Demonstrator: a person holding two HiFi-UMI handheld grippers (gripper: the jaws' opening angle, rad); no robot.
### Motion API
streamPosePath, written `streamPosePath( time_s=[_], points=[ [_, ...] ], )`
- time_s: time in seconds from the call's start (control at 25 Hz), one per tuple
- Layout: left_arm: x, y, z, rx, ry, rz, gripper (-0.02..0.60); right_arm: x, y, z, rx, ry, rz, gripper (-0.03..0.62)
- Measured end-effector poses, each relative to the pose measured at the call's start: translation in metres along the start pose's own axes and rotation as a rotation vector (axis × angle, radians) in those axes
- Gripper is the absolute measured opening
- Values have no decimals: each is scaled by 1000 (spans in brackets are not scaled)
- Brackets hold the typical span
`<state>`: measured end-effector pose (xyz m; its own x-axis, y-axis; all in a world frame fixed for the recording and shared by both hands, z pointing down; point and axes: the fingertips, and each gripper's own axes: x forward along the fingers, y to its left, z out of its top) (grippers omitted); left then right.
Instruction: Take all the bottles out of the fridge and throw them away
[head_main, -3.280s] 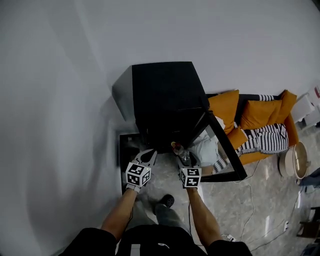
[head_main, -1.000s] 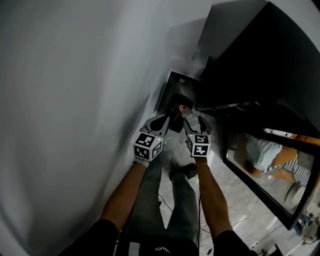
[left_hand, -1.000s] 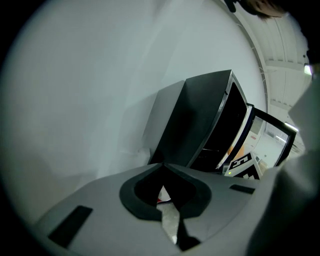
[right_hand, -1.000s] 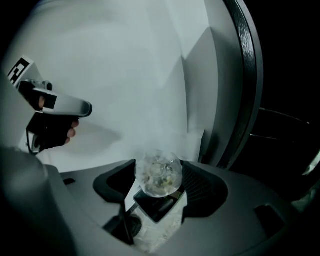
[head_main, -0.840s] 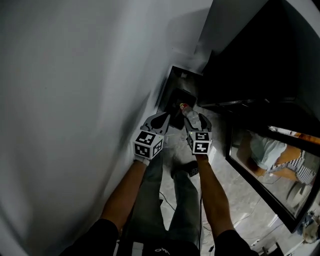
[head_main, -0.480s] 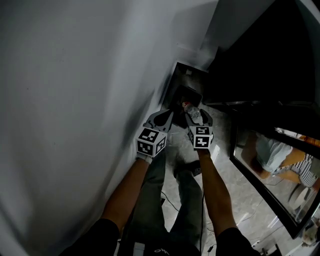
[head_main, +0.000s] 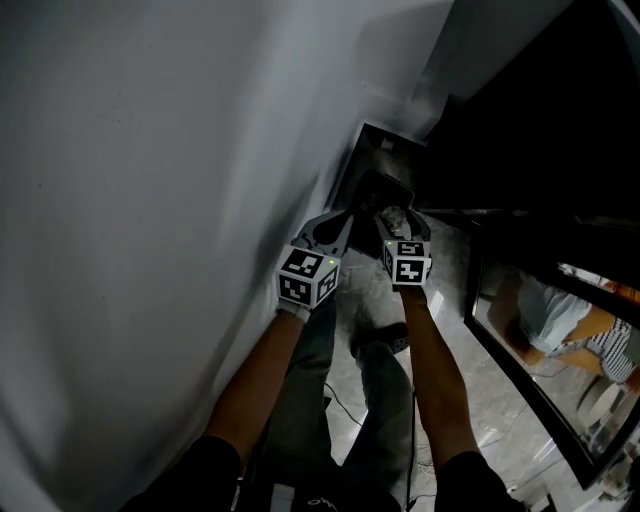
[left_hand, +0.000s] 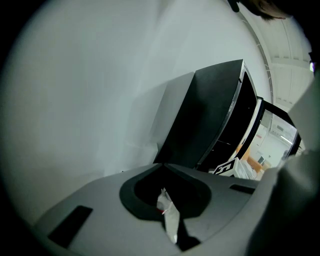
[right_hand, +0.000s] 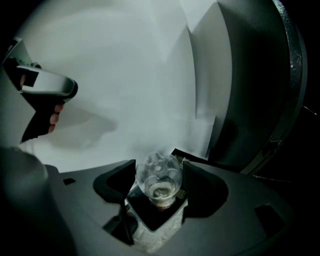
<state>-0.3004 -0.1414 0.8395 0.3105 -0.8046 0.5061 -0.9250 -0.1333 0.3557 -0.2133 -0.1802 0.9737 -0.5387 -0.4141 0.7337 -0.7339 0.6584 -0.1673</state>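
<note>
Nearest the camera, the person's forearms reach down and forward. The left gripper has its jaws together and carries no bottle; a pale crumpled scrap shows in its recess, too unclear to name. Just beside it, the right gripper stands wide, its jaws clamped on either side of the clear, empty-looking plastic bottle, moulded base toward the gripper's camera. Just beyond both tips sits the dark square waste bin, tucked between the pale grey wall and the tall black fridge, whose glass door hangs open at right.

The bottle is probably very light and thin-walled, so it would buckle under a hard squeeze and, being smooth and round, could slip. The present hold across the body looks sensible. The ribbed base or the neck would be the stiffer places to take it.

A few seconds ago the person faced the fridge with the bottle at its opening. Now they face the corner, and over the last second both grippers have sunk toward the bin with the grip unchanged.
</note>
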Motion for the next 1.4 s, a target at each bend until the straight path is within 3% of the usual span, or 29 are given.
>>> streamPosePath(
  time_s=[0.56, 0.76, 1.04, 1.4],
  points=[
    [-11, -14, 7, 4, -9, 2, -2, -31, 3, 16, 4, -34, 15, 302],
    [-37, -37, 31, 8, -27, 2, -2, -89, 9, 41, 13, -71, 14, 196],
    [-78, -103, 75, 35, -37, -10, -2, -203, 4, 74, 18, -139, 7, 13],
    [-115, -230, 163, 121, -119, -76, -2, -368, -24, 122, 48, -244, -12, 9]
  ],
)
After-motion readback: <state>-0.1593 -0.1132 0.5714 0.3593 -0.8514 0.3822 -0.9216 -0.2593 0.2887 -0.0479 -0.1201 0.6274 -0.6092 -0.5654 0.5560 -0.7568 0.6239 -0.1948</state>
